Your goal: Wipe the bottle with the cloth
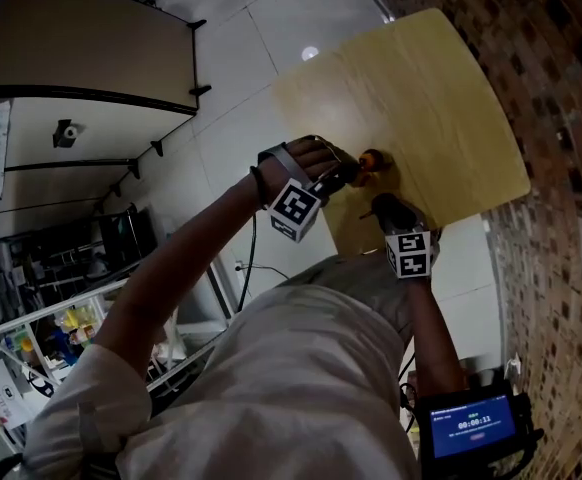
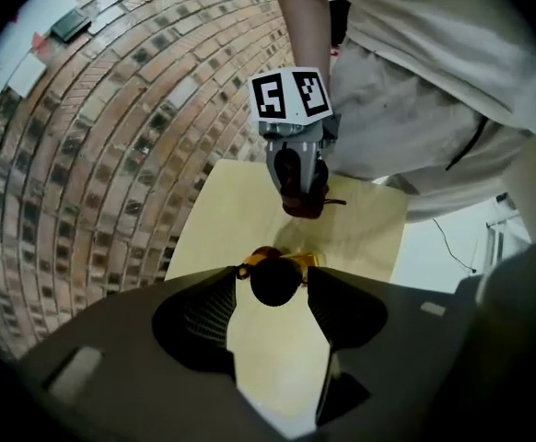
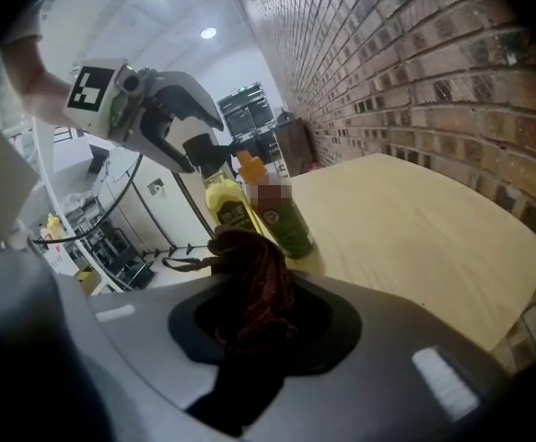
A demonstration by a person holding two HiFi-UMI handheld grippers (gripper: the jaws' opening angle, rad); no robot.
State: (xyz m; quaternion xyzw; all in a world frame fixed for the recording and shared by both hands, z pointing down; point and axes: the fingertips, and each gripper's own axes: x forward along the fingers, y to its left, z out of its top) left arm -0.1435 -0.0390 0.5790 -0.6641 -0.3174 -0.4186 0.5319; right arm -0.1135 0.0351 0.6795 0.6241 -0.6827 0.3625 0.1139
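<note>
Left gripper [image 2: 273, 285]: jaws standing apart around cap [image 2: 274, 279], not pressing.
Right gripper [image 2: 297, 180]: clamping cloth [image 3: 250, 279], hanging just short of bottle [image 3: 224, 206].
Progress: wiping apparently pending; whole bottle remaining.

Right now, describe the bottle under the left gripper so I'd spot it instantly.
On the wooden table by the brick wall, two bottles stand together. It is the yellow bottle with a black cap; the green bottle beside it has an orange cap.
</note>
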